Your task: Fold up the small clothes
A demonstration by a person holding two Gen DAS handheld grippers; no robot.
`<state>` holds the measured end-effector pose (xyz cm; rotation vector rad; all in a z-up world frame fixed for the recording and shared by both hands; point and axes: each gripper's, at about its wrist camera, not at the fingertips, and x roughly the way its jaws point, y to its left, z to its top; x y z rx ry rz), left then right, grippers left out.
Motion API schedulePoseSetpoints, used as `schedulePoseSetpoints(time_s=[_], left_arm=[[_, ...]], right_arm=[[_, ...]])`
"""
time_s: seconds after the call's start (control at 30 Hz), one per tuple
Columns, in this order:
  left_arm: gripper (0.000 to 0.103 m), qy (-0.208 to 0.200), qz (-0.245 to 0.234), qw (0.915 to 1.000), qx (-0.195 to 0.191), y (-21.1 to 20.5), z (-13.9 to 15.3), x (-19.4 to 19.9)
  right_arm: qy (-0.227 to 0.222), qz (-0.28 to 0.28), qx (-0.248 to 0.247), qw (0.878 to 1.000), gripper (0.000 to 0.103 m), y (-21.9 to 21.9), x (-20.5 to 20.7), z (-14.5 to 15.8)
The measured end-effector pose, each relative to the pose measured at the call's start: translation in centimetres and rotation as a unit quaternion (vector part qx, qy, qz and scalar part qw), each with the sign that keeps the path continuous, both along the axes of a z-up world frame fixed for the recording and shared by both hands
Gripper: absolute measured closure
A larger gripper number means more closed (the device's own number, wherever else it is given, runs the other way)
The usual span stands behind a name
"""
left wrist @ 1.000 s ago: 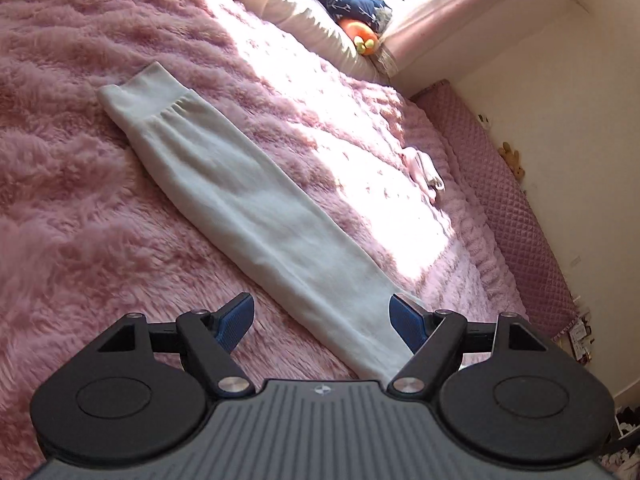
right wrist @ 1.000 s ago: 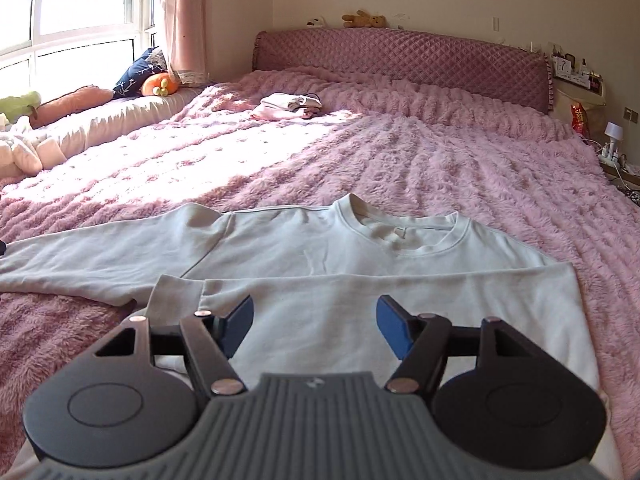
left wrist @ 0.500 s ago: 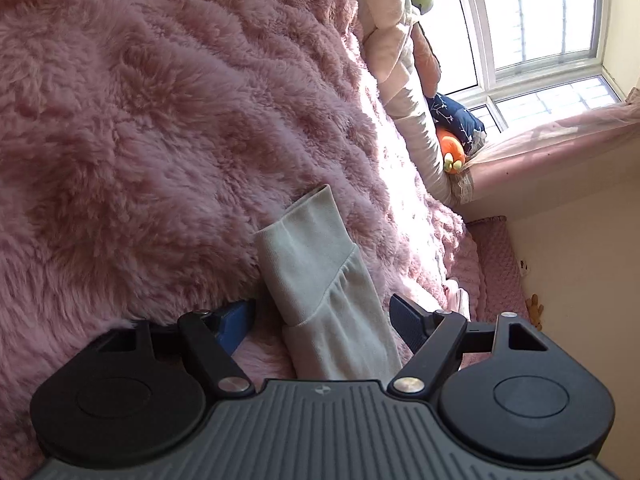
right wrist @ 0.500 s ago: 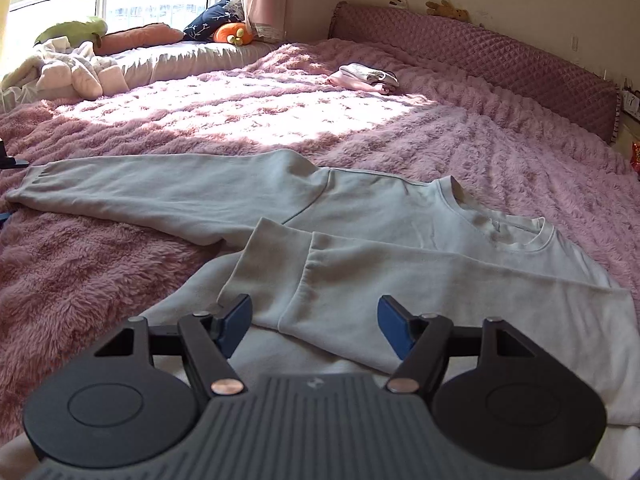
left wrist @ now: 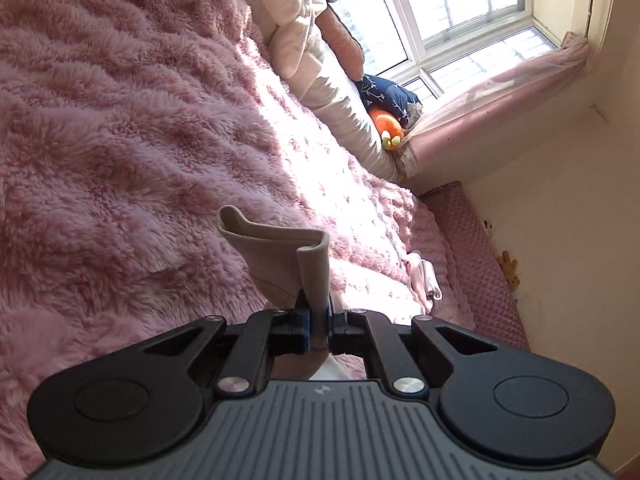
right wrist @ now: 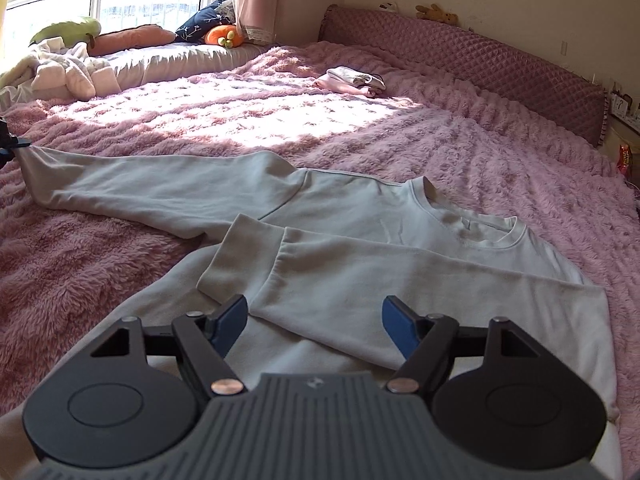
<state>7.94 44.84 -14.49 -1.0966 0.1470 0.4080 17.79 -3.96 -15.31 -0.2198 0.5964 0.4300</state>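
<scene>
A pale grey sweatshirt [right wrist: 360,216] lies flat on the pink fluffy bedspread [right wrist: 280,108]. One sleeve is folded across its chest, cuff [right wrist: 240,256] pointing left. The other sleeve [right wrist: 152,188] stretches out to the left. In the left wrist view my left gripper [left wrist: 318,320] is shut on that sleeve's ribbed cuff [left wrist: 280,248], which stands up bunched above the pads. The left gripper also peeks in at the edge of the right wrist view [right wrist: 12,146]. My right gripper [right wrist: 316,322] hovers over the folded sleeve, its jaws opening, nothing pressed between them.
A small folded pile of clothes [right wrist: 352,78] lies near the quilted headboard [right wrist: 480,60]. Pillows and soft toys [right wrist: 72,64] line the window side of the bed. An orange plush [right wrist: 224,36] sits by the curtain. Sunlight falls across the middle of the bedspread.
My left gripper moved along the outstretched sleeve to its cuff and closed on it. The right gripper swung slightly, bringing the folded sleeve's cuff nearer its fingers.
</scene>
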Motion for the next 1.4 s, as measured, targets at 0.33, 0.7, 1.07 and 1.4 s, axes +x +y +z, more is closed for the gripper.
schedulePoseSetpoints(time_s=[0.33, 0.7, 1.07, 1.4], left_arm=[[0.096, -0.135, -0.204, 0.9686, 0.046, -15.8, 8.3, 7.4], [0.096, -0.125, -0.418, 0.8995, 0.031, -37.6, 4.5, 15.0], [0.079, 0.038, -0.557, 0.8197, 0.129, -49.0, -3.1, 17.4], [0.047, -0.033, -0.517, 0.8286, 0.211, -40.0, 5.1, 12.1]], right_arm=[[-0.001, -0.060, 0.020, 0.998, 0.032, -8.9, -3.0, 1.4], [0.002, -0.135, 0.021, 0.991, 0.032, -18.8, -5.6, 0.6], [0.019, -0.206, 0.009, 0.978, 0.032, -25.2, -6.1, -0.6], [0.021, -0.261, 0.095, 0.960, 0.032, -26.1, -1.9, -0.2]])
